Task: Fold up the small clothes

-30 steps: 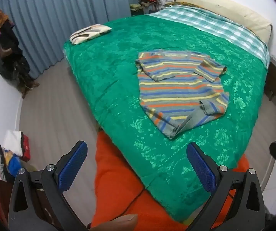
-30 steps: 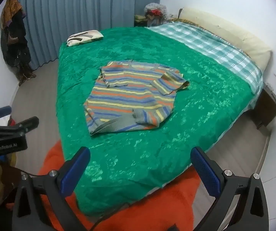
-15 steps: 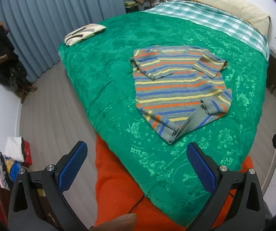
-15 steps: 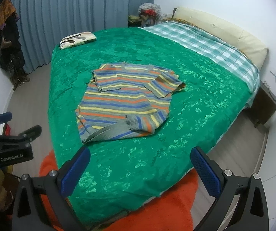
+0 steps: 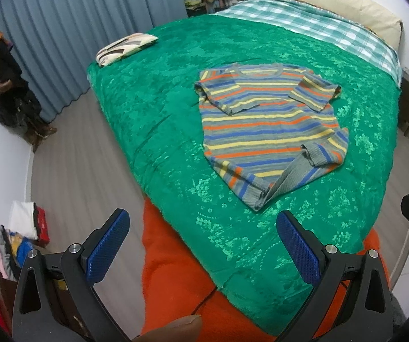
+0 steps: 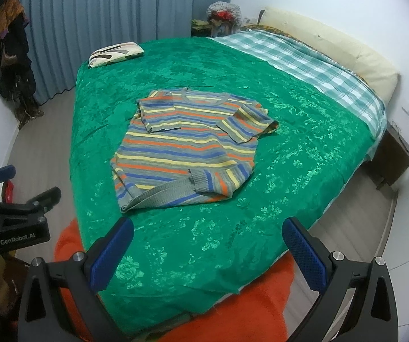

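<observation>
Two pairs of tongs hung above the foot of the bed, both spread wide and pinching nothing. Our left tongs (image 5: 201, 240) hovered over the near left corner of the bed, where the green bedspread (image 5: 153, 105) dropped over an orange blanket (image 5: 170, 279); our right tongs (image 6: 207, 249) hovered over the near edge, further to the right. In the right wrist view the left tongs (image 6: 19, 191) also showed at the left border, off the bed's side.

We saw the striped sweater (image 5: 264, 131) lying flat on the bedspread near the middle of the bed, well apart from both tongs, its neck toward the head of the bed. Both short sleeves were folded in over the chest. At the hem, the corner toward the right edge of the bed was turned up and back, showing the grey ribbed band (image 6: 161, 196).

A checked sheet (image 5: 318, 28) covered the head end, with a cream pillow (image 5: 332, 2) along the far edge. One small patterned cushion (image 5: 124, 48) sat at the far left corner of the bedspread. Blue curtains (image 6: 113, 22) hung behind the bed, and a pile of folded clothes (image 5: 10, 242) lay on the floor at the left.
</observation>
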A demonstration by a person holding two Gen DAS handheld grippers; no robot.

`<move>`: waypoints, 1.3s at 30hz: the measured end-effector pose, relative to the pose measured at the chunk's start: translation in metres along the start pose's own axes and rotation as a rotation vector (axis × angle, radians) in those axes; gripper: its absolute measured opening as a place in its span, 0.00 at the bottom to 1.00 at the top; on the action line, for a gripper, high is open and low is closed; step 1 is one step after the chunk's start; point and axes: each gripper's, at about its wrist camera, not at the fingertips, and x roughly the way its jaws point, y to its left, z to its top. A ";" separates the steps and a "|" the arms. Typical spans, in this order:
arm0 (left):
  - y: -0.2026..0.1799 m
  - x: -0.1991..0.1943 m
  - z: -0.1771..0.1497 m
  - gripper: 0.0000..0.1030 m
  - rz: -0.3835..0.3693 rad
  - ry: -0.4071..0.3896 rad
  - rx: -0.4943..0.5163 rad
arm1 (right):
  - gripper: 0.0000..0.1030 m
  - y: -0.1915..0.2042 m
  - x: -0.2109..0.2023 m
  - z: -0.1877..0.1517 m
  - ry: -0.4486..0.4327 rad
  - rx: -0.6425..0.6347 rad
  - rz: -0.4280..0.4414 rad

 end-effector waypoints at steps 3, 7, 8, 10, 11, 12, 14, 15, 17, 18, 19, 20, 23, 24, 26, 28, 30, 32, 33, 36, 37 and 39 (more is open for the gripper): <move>-0.002 0.001 0.000 1.00 -0.010 0.000 0.005 | 1.00 0.000 0.000 -0.001 0.001 0.005 -0.003; -0.006 0.003 0.000 1.00 -0.007 0.004 0.014 | 1.00 -0.001 0.003 -0.001 0.011 0.012 -0.002; -0.006 0.003 0.000 1.00 -0.007 0.005 0.014 | 1.00 -0.002 0.004 -0.001 0.012 0.012 -0.002; -0.007 0.003 0.000 1.00 -0.007 0.008 0.014 | 1.00 -0.002 0.005 -0.001 0.014 0.013 -0.002; -0.007 0.003 0.000 1.00 -0.007 0.009 0.014 | 1.00 -0.003 0.005 -0.001 0.015 0.015 -0.002; -0.007 0.003 0.000 1.00 -0.006 0.009 0.014 | 1.00 -0.003 0.005 -0.001 0.016 0.016 -0.001; -0.007 0.004 0.000 1.00 -0.007 0.016 0.014 | 1.00 -0.003 0.006 -0.002 0.017 0.017 -0.001; -0.007 0.005 0.000 1.00 -0.014 0.018 0.012 | 1.00 -0.003 0.006 -0.002 0.018 0.018 -0.001; -0.006 0.006 -0.001 1.00 -0.021 0.020 0.008 | 1.00 -0.005 0.007 -0.002 0.017 0.026 0.000; -0.005 0.007 -0.002 1.00 -0.019 0.022 0.004 | 1.00 -0.006 0.007 -0.002 0.016 0.029 -0.003; -0.005 0.006 -0.002 1.00 -0.013 0.023 -0.001 | 1.00 -0.007 0.007 -0.003 0.015 0.035 -0.005; -0.004 0.008 -0.003 1.00 -0.011 0.025 -0.009 | 1.00 -0.008 0.007 -0.003 0.013 0.039 -0.005; -0.001 0.015 -0.005 1.00 0.002 0.046 -0.022 | 1.00 -0.011 0.003 -0.004 -0.004 0.049 0.002; 0.000 0.018 -0.007 1.00 0.009 0.051 -0.023 | 1.00 -0.013 0.002 -0.004 -0.014 0.054 0.013; 0.005 0.022 -0.009 1.00 0.013 0.051 -0.026 | 1.00 -0.020 0.002 -0.004 -0.056 0.066 0.052; 0.012 0.024 -0.012 1.00 0.017 0.045 -0.035 | 1.00 -0.031 0.016 -0.008 -0.091 0.072 0.111; 0.020 0.027 -0.015 1.00 0.021 0.046 -0.047 | 0.99 -0.045 0.056 -0.014 -0.009 0.103 0.165; 0.028 0.029 -0.019 1.00 0.030 0.050 -0.063 | 0.94 -0.053 0.092 -0.016 0.053 0.122 0.167; 0.031 0.029 -0.021 1.00 0.035 0.051 -0.070 | 0.93 -0.052 0.103 -0.014 0.072 0.120 0.176; 0.040 0.032 -0.028 1.00 0.043 0.061 -0.103 | 0.92 -0.043 0.139 0.005 0.124 0.153 0.260; 0.043 0.033 -0.030 1.00 0.038 0.070 -0.115 | 0.92 -0.032 0.152 0.016 0.123 0.127 0.248; 0.046 0.035 -0.032 1.00 0.034 0.084 -0.133 | 0.87 -0.006 0.180 0.033 0.149 0.040 0.222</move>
